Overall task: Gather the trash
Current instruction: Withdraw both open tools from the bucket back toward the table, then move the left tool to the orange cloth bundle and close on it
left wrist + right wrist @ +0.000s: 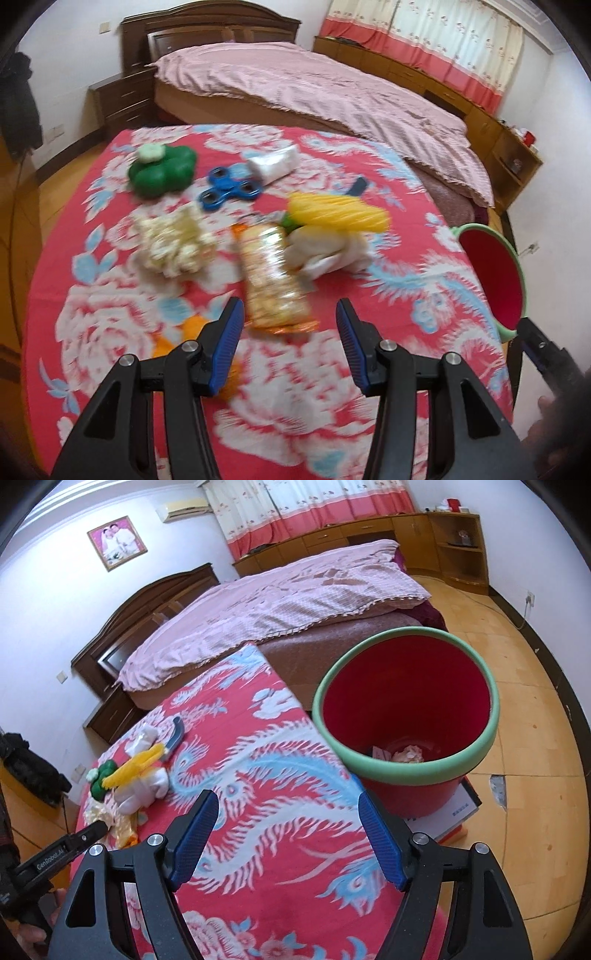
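Trash lies scattered on the flowered cloth (110,332) of the table, and the nearest piece, a snack wrapper (273,280), is just ahead of the left gripper (290,317). Its blue pads (229,343) stand moderately apart with nothing between them; the wrapper's near end shows in the gap, but it lies on the cloth below and the pads do not touch it. The whole left view is blurred, so print on the wrapper cannot be read.

Beyond the wrapper is a white crumpled tissue (328,254) with a yellow corn-like toy (340,214) on it. To the left of the wrapper sits a pale crumpled clump (173,243), hard to identify. Farther from the wrapper are a blue fidget spinner (231,188), a green pepper-shaped toy (162,170) and a white packet (273,164). A small dark blue thing (358,185) is half hidden behind the corn toy.

The right gripper (288,834) is wide, its fingers (194,834) empty over the cloth edge. Just beyond it stands the red bin (406,771) with a green rim, beside the table; some paper lies at its bottom, partly hidden by the rim. The bin stands on something flat, mostly covered.
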The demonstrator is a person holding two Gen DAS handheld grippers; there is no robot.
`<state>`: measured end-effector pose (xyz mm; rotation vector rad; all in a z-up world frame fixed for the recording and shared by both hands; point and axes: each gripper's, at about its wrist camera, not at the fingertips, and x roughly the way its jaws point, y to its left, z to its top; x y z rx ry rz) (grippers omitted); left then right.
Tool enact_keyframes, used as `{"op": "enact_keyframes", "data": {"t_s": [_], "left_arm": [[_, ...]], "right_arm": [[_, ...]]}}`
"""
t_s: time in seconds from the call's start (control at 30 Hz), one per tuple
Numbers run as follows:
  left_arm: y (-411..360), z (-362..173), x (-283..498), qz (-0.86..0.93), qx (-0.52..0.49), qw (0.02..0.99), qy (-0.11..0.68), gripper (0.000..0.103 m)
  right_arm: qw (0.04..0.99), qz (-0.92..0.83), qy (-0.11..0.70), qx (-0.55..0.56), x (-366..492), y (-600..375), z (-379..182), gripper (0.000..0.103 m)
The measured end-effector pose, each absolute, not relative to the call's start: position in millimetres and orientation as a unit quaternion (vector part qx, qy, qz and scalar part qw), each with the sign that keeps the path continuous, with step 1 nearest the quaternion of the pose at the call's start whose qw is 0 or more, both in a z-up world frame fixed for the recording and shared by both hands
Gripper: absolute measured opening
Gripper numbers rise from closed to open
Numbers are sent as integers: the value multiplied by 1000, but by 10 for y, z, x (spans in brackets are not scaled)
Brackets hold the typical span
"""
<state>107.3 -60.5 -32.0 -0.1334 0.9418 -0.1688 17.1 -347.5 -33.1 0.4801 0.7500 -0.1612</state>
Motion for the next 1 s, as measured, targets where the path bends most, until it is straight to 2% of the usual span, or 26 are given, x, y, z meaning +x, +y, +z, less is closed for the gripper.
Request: {"op": "enact_keyframes", "data": {"t_s": [0.47,1.0], "left_arm": [[-101,-681,995,-26,-80,870,486,52],[-217,-753,950,-24,-45,876,480,55]], "right_arm": [[898,-57,384,209,259,-3130,-382,79],[894,-49,400,193,305,-2996,-442,79]]}}
